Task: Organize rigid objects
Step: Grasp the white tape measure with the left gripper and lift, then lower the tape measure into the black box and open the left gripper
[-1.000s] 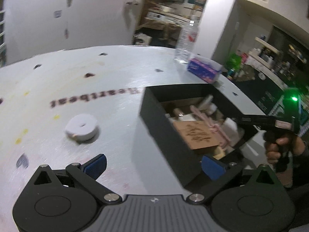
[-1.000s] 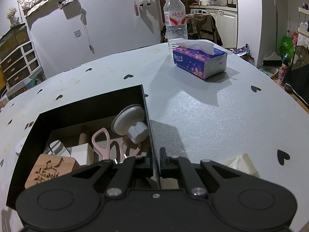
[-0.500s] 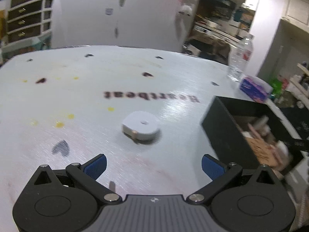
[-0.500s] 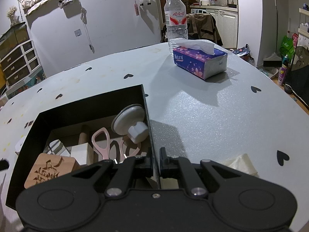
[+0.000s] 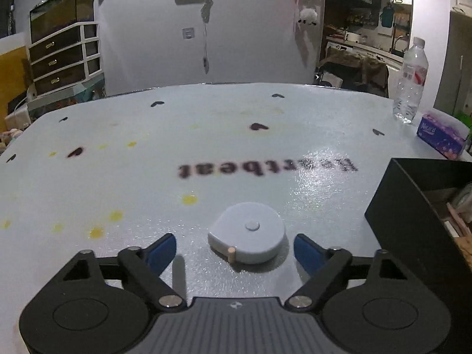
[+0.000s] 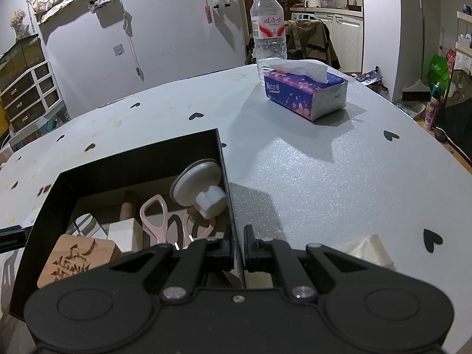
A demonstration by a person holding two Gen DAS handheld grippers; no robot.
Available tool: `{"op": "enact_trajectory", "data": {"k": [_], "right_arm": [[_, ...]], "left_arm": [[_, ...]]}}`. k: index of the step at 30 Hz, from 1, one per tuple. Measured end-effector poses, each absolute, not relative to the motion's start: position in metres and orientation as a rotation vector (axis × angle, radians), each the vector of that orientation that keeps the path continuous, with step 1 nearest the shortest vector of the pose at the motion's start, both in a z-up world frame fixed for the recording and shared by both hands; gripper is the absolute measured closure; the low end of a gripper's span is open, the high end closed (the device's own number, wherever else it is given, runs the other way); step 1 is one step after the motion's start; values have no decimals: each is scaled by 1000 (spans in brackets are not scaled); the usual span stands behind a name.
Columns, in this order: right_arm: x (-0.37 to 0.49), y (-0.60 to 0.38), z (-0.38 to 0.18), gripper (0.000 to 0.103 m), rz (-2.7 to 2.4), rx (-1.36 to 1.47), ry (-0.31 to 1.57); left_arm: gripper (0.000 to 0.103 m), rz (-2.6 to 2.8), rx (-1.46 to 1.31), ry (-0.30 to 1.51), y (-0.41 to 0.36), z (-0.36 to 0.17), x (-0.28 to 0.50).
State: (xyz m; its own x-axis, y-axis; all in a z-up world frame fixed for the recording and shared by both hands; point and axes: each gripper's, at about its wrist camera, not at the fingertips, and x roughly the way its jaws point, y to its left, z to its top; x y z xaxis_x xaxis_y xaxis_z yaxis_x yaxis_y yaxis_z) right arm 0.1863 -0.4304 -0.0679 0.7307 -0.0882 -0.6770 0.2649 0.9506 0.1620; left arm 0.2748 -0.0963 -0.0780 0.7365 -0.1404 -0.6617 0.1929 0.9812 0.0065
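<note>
A round white tape measure [image 5: 247, 236] lies on the table between the blue fingertips of my left gripper [image 5: 235, 250], which is open around it without touching. A black box [image 6: 141, 159] holds pink scissors [image 6: 159, 221], a white suction holder [image 6: 197, 191], a carved wooden block [image 6: 79, 262] and other items. The box also shows at the right of the left wrist view [image 5: 413, 230]. My right gripper [image 6: 237, 242] is shut on the box's right wall.
A water bottle [image 6: 268, 29] and a purple tissue pack [image 6: 306, 88] stand at the table's far side. A crumpled tissue [image 6: 368, 250] lies to the right of my right gripper. The table [image 5: 206, 135] has heart prints and yellow stains.
My left gripper has swung left from the box and closed in on the tape measure, which now lies between its fingertips. The right gripper has stayed shut on the box wall.
</note>
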Motion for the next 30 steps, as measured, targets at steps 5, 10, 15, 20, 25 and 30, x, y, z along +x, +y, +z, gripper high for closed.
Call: {"op": "enact_trajectory", "data": {"k": [5, 10, 15, 20, 25, 30], "right_arm": [[186, -431, -68, 97, -197, 256, 728], [187, -430, -68, 97, -197, 255, 728], [187, -430, -68, 97, -197, 256, 728], [186, -431, -68, 97, -196, 255, 728], [187, -430, -68, 97, -197, 255, 728], [187, -430, -68, 97, -197, 253, 729]], "left_arm": [[33, -173, 85, 704, -101, -82, 277], [44, -188, 97, 673, -106, -83, 273], [45, -197, 96, 661, -105, -84, 271], [45, -218, 67, 660, -99, -83, 261], [45, -249, 20, 655, -90, -75, 245], [45, -303, -33, 608, -86, -51, 233]]}}
